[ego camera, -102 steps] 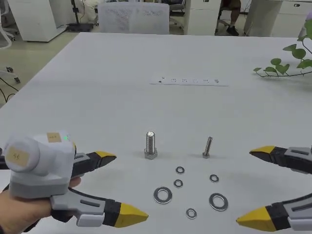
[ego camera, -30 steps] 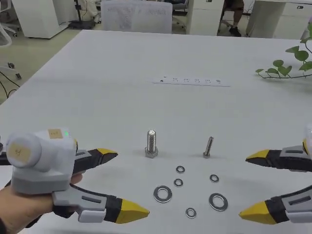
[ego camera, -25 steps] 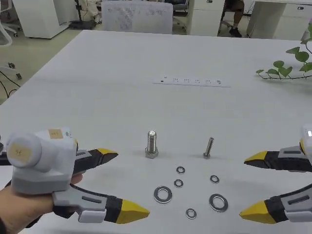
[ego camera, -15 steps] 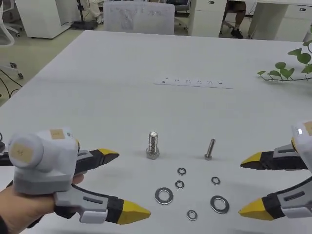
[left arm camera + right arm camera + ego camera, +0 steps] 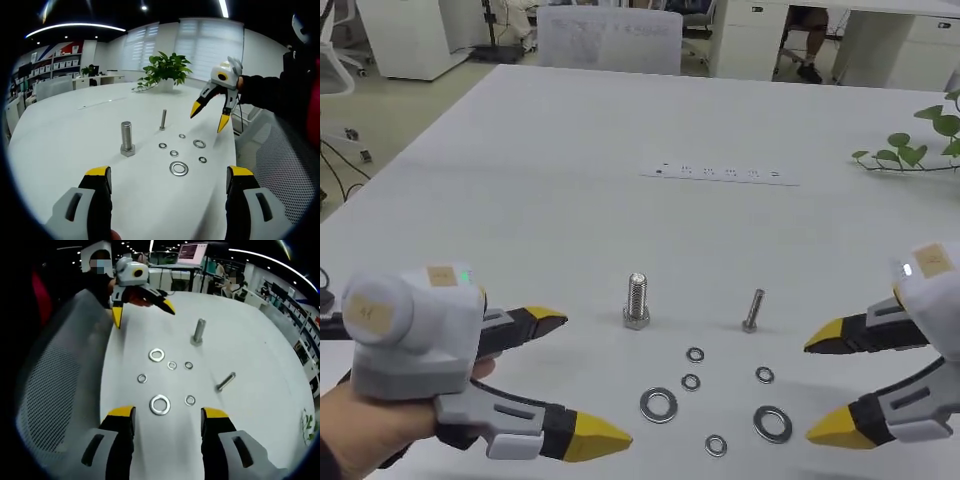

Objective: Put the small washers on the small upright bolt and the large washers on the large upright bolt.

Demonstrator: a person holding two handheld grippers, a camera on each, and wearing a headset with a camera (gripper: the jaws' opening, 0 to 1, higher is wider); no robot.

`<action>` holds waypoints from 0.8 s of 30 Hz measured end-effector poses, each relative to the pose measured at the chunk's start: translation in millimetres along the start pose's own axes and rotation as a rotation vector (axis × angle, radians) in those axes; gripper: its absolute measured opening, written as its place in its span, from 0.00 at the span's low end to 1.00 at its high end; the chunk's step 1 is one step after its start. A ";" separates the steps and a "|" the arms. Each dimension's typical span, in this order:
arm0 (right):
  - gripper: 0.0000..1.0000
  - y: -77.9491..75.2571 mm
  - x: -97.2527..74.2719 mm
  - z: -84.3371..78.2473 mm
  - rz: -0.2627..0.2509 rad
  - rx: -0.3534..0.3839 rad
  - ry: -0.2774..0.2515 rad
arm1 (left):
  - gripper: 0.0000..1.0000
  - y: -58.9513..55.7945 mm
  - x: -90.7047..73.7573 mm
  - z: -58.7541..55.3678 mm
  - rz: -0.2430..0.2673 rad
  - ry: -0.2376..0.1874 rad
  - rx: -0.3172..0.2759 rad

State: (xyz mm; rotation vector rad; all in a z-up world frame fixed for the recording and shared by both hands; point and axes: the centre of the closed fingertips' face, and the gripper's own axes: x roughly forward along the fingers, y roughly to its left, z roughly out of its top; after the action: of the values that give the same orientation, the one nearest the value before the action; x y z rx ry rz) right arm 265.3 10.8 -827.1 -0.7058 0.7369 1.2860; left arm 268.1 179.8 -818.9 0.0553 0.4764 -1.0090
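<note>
Your right gripper [image 5: 810, 392] now sits closer to the nearer large washer [image 5: 773, 424], jaws spread and empty like those of your left gripper [image 5: 595, 378], probably lining up a first pickup.

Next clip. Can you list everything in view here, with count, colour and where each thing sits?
large bolt: 1, silver, standing on its head at mid-table, left of the small bolt
small bolt: 1, silver, standing right of the large bolt
small washers: 4, silver, lying flat and loose in front of the bolts
large washers: 2, silver, lying flat among the small ones, one to the left and one to the right
power strip: 1, white, farther back on the table
plant: 1, green, at the table's far right
chair: 1, pale grey, beyond the far edge
table: 1, white
left claw: 1, grey and black with yellow tips, open, low left, held in a hand
right claw: 1, same colours, open, low right
</note>
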 end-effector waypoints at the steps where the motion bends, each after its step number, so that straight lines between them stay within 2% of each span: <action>1: 0.53 0.8 0.6 -0.1 0.006 -0.003 0.007 | 0.96 0.0 0.0 0.1 0.000 -0.001 -0.001; 24: 0.42 8.8 16.9 -6.8 0.094 -0.101 0.169 | 0.95 -1.3 -0.2 0.7 0.002 -0.003 0.000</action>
State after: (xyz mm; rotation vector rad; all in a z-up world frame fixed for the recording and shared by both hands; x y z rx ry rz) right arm 258.1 16.3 -845.2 -0.8782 0.8546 1.3684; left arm 267.2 179.1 -818.0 0.0538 0.4735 -1.0073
